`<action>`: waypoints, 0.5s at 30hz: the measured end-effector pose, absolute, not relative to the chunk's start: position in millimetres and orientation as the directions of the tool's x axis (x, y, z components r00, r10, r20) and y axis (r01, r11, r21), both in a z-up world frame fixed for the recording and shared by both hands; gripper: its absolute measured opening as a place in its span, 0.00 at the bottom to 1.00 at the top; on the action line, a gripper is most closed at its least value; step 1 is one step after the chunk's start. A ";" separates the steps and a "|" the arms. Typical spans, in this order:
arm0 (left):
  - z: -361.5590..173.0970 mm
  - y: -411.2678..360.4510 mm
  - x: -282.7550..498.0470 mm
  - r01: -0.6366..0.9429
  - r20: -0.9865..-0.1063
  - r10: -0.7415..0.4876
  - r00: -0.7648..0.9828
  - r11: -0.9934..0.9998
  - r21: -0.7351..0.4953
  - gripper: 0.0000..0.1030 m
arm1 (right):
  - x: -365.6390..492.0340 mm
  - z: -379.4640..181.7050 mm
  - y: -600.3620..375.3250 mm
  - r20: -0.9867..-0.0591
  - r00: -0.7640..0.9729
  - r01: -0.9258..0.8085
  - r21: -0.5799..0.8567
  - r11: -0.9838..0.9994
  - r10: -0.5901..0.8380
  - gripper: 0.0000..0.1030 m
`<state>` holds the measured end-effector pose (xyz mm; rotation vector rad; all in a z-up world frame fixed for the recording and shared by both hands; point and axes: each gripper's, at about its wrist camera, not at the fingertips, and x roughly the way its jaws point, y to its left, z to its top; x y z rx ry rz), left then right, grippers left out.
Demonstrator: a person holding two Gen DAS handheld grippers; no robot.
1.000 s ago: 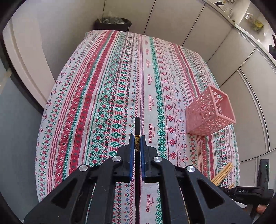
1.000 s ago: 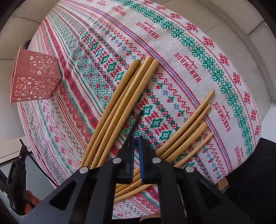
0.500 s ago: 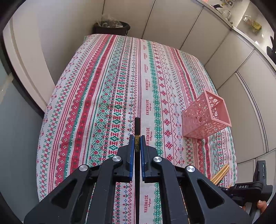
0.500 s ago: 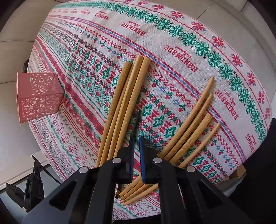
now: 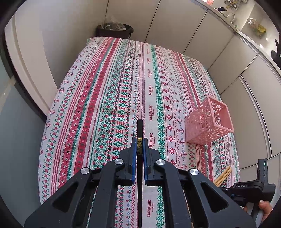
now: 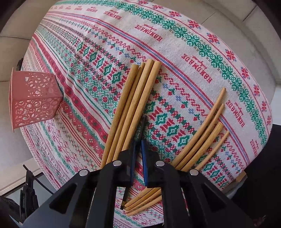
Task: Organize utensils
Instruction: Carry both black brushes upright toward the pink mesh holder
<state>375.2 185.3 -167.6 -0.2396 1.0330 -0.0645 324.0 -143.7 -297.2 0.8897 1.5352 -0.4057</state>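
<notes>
Tablecloth (image 5: 112, 98) bears pink lattice basket (image 5: 209, 121).

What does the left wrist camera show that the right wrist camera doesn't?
Only the left wrist view shows the left gripper shut on a black chopstick, a dark bin beyond the table's far end, and a shelf of items up on the right.

Only the right wrist view shows the two full bundles of bamboo chopsticks laid out on the cloth, with the right gripper holding another black chopstick above them.

Both show the pink lattice holder and the patterned tablecloth.
</notes>
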 end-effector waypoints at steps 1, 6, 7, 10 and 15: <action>-166.4 184.6 374.3 -0.056 -0.840 -0.165 0.517 0.973 -0.225 0.06 | 327.0 -296.8 -140.8 -0.957 0.054 0.725 0.233 0.648 0.284 0.07; -158.4 187.5 366.3 -0.054 -0.826 -0.160 0.540 0.973 -0.224 0.06 | 341.0 -287.3 -103.1 -0.993 0.057 0.475 0.122 0.872 0.108 0.06; -156.4 189.2 364.1 -0.055 -0.823 -0.161 0.545 0.972 -0.227 0.06 | 341.4 -287.3 -100.6 -0.992 0.057 0.442 0.123 0.889 0.109 0.06; -148.5 194.7 355.3 -0.052 -0.807 -0.162 0.568 0.971 -0.232 0.06 | 335.8 -289.0 -111.8 -0.976 0.095 0.431 0.216 0.876 0.194 0.04; -132.5 199.8 343.1 -0.040 -0.770 -0.170 0.615 0.968 -0.246 0.06 | 326.1 -271.4 -125.8 -0.907 0.276 0.353 0.403 0.845 0.317 0.04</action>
